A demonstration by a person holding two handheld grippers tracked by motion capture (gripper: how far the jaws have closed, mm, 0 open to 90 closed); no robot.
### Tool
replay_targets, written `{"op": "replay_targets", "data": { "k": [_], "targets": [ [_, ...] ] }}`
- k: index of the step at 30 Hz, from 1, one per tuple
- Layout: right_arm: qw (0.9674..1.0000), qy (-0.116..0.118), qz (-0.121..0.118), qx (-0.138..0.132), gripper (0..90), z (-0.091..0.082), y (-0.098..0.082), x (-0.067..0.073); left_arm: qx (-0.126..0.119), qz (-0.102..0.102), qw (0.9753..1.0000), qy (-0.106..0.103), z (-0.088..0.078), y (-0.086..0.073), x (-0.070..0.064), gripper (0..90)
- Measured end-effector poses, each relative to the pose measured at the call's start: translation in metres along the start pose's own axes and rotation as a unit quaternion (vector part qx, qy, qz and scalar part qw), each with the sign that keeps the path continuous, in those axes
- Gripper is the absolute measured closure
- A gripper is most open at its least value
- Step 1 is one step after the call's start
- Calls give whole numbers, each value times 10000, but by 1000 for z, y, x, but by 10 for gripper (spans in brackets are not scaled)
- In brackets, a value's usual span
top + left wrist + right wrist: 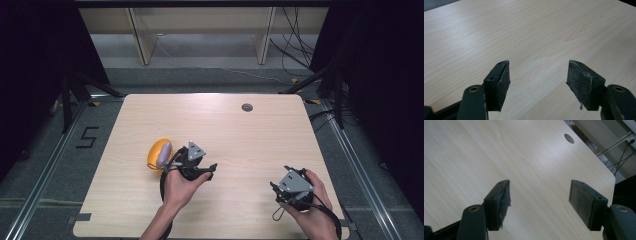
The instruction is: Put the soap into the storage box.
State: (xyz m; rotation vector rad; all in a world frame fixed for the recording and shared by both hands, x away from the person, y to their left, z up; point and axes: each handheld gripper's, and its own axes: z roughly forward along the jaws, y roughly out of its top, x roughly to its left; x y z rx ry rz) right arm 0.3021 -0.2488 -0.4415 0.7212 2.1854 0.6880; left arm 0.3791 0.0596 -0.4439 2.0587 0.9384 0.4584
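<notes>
I am judging the work as barely begun: nothing is being gripped, and the one thing on the counter is lying untouched. That thing, a rounded yellow-orange object with a greyish-lilac patch along its side, is sitting on the counter just beside my left gripper, on that hand's outer side; I cannot tell what it is made of, though its surface is looking smooth and its shape plump. The left gripper's fingers are standing released, with bare wood showing between them. My right gripper is hanging well apart from the object, its fingers likewise spread over bare boards. The finger pads are looking dark, rough and a little frayed at the edges. The counter is pale wood-grain laminate, matte, with rounded corners and a small round grommet hole near the far edge. Reaching and gripping are all still ahead, as I am reading it.
</notes>
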Motion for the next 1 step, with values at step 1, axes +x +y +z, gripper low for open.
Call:
{"op": "replay_targets", "data": {
  "k": [1],
  "targets": [
    [10000, -18, -14, 0, 342, -1, 0, -1, 27, 34, 10000, 16, 1, 3, -1, 337]
  ]
}}
